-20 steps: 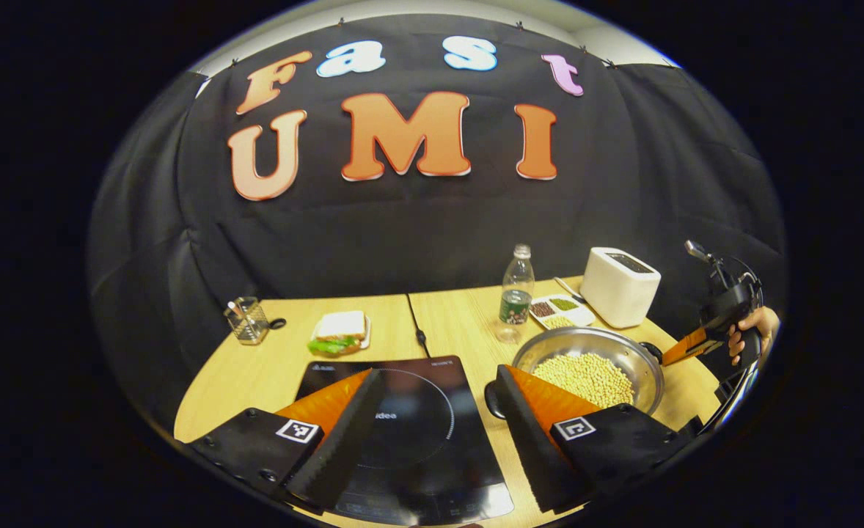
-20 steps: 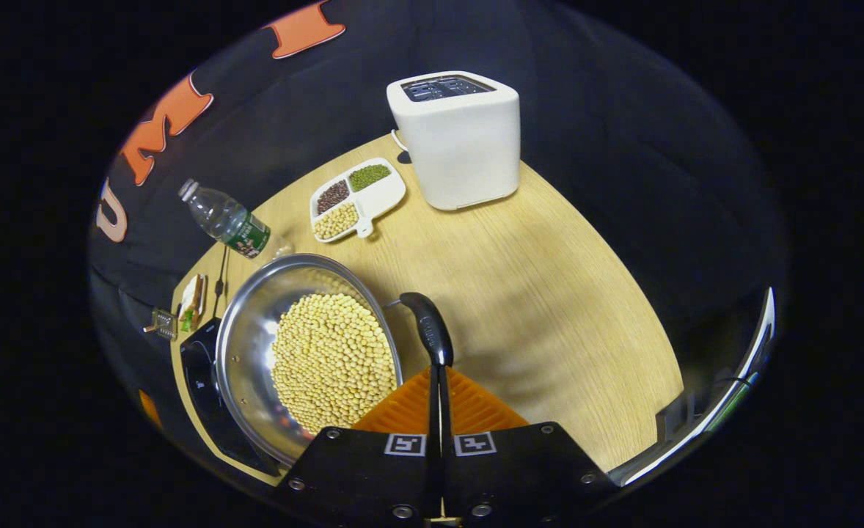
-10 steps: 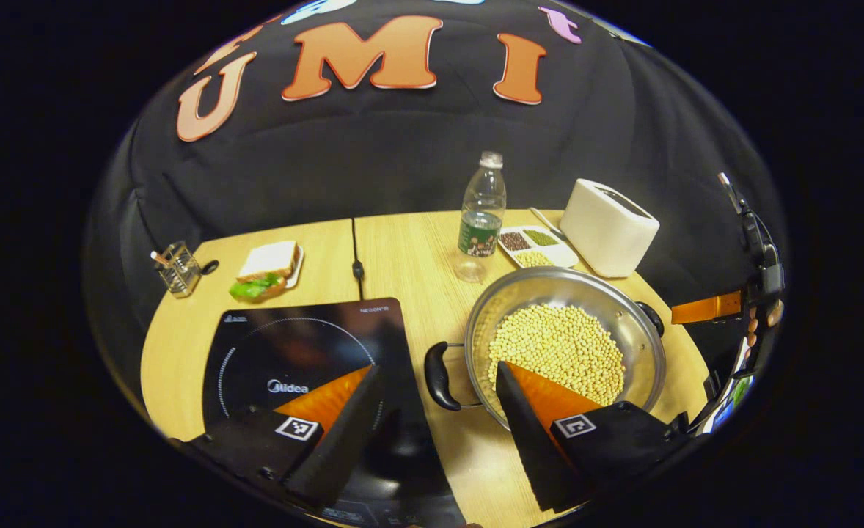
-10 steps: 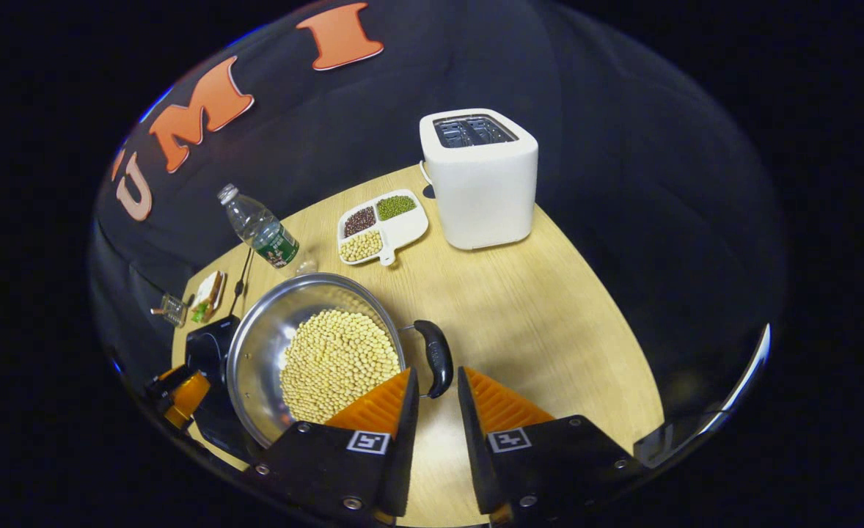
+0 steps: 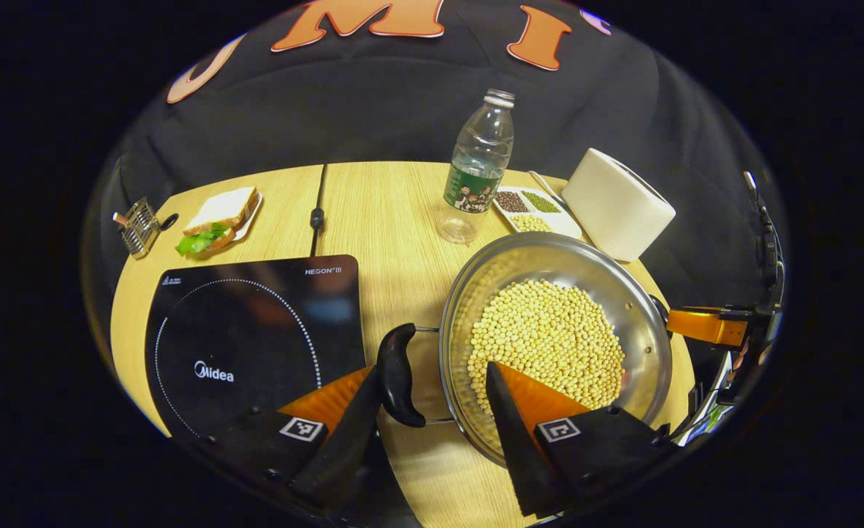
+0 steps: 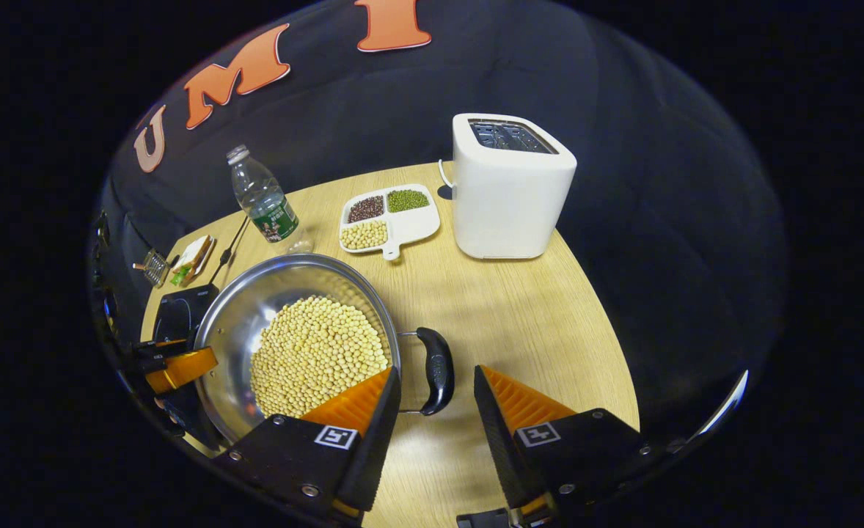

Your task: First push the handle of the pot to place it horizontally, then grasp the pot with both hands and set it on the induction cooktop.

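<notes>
The step in hand looks like the two-handed grasp: the steel pot point(image 5: 557, 345), filled with soybeans point(image 5: 549, 341), sits on the wooden table point(image 5: 388, 213) just to the 3 o'clock side of the black induction cooktop point(image 5: 249, 330), and each gripper is lined up on one of its black side handles. In the left gripper view the left gripper point(image 5: 432, 411) stands open with the near handle point(image 5: 397, 375) between its fingers, close against the finger on the 9 o'clock side; whether it touches I cannot tell. In the right gripper view the right gripper point(image 6: 436, 407) is likewise open, the far handle point(image 6: 436, 370) lying in the gap with neither finger pressing it. Next, I judge, both pairs of fingers must close squarely on the handles, then lift together and level so the beans stay put, and carry the pot toward 9 o'clock onto the cooktop's ring. Compared with a second ago, the right gripper, then closed with its tip at that handle, has parted its fingers around it, and the left gripper has swung from over the cooktop to the near handle. A water bottle point(image 5: 476, 169), divided bean dish point(image 6: 388, 216) and white toaster point(image 6: 509, 187) stand at 12 o'clock of the pot.
</notes>
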Demonstrator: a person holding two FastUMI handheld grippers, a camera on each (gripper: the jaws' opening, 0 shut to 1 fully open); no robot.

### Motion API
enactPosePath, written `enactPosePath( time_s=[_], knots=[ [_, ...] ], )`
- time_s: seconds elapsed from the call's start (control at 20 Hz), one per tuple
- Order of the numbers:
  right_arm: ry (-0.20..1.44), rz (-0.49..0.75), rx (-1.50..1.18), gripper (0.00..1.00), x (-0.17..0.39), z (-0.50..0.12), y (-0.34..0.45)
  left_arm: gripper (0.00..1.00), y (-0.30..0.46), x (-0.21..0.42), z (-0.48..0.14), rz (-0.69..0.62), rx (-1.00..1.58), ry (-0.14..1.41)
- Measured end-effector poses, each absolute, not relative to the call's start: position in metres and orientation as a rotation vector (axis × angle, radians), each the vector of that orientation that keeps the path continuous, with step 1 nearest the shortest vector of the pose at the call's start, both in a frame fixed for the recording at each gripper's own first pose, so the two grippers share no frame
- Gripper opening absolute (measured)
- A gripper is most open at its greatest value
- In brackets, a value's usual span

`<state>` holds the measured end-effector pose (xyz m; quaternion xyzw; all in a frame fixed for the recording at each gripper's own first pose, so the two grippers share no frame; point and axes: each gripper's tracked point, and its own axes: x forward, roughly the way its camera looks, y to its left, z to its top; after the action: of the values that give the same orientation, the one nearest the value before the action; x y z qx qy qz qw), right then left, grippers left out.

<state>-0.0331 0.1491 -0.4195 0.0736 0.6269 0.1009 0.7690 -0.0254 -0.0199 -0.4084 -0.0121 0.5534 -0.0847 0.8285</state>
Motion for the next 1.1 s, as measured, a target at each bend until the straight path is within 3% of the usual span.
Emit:
enactPosePath(
  time_s=[0.6,1.1],
  knots=[
    [1.447,0.155,0.092,0.70,-0.046,-0.446,0.146,0.86,-0.030,0.011,-0.455,-0.134,0.120,1.132],
    [1.484,0.091,0.220,0.60,-0.056,-0.461,0.155,0.80,-0.032,0.025,-0.459,-0.141,0.149,1.064]
  ],
)
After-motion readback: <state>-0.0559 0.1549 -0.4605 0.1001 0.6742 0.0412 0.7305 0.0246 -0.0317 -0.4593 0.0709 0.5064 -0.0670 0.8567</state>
